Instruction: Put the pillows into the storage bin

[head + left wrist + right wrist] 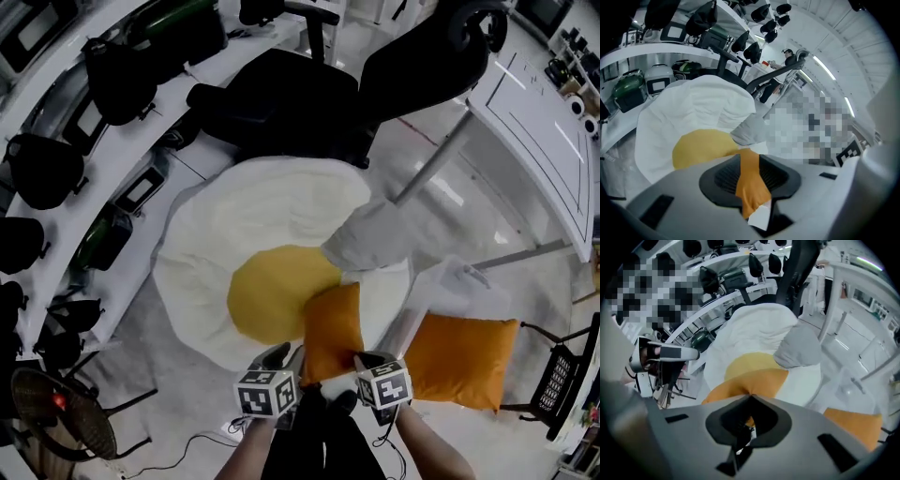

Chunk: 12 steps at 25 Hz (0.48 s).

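Pinching orange pillow (333, 336), corners hidden.

The left forearm (249, 457) and right forearm (433, 450) reach forward side by side towards the small orange fabric pillow (332, 328). The left gripper (279, 364) clamps the pillow's near left corner. The right gripper (367, 362) pinches its near right corner, jaws almost together.

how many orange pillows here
2. One orange pillow is gripped by the left claw and right claw; the second orange pillow lies lower right. Others may be hidden.
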Each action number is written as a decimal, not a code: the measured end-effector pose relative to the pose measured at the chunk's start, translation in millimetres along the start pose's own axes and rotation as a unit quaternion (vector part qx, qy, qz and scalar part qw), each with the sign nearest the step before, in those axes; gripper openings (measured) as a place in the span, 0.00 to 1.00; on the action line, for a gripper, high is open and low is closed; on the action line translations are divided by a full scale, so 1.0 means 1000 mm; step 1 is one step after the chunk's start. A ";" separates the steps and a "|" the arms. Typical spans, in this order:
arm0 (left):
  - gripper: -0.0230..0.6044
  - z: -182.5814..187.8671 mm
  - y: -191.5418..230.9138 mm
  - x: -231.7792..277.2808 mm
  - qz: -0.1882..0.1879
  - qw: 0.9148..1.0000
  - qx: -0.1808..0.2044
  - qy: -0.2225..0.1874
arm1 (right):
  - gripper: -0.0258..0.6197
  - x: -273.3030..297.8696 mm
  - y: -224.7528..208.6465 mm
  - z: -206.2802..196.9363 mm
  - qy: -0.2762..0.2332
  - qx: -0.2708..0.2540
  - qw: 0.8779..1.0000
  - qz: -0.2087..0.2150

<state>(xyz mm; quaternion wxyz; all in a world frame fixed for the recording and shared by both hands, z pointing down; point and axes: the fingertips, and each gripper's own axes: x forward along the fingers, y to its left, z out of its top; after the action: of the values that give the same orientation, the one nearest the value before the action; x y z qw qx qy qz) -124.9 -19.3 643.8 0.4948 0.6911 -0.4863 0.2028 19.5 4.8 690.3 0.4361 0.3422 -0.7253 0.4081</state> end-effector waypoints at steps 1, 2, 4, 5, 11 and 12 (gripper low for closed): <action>0.23 0.001 -0.008 -0.002 -0.005 1.000 0.008 0.003 | 0.05 -0.008 0.000 -0.004 -0.006 0.018 1.000 0.000; 0.23 0.002 -0.017 -0.004 -0.010 1.000 0.016 0.006 | 0.05 -0.017 -0.001 -0.008 -0.012 0.032 0.999 0.000; 0.23 0.001 -0.034 -0.008 -0.017 0.999 0.030 0.013 | 0.05 -0.034 -0.002 -0.015 -0.021 0.053 0.998 0.000; 0.23 0.001 -0.042 -0.010 -0.021 0.999 0.036 0.016 | 0.05 -0.042 -0.002 -0.018 -0.025 0.061 0.998 0.000; 0.23 -0.007 -0.094 -0.018 -0.051 0.995 0.083 0.039 | 0.05 -0.088 -0.008 -0.040 -0.066 0.116 0.991 -0.009; 0.23 -0.009 -0.104 -0.019 -0.054 0.994 0.090 0.043 | 0.05 -0.098 -0.011 -0.044 -0.075 0.127 0.989 -0.008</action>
<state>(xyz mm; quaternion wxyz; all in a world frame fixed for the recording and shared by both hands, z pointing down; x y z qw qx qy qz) -40.6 1.5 582.8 0.4610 0.7491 -0.4061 0.2480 81.9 53.1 617.0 0.3371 0.4304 -0.6952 0.4667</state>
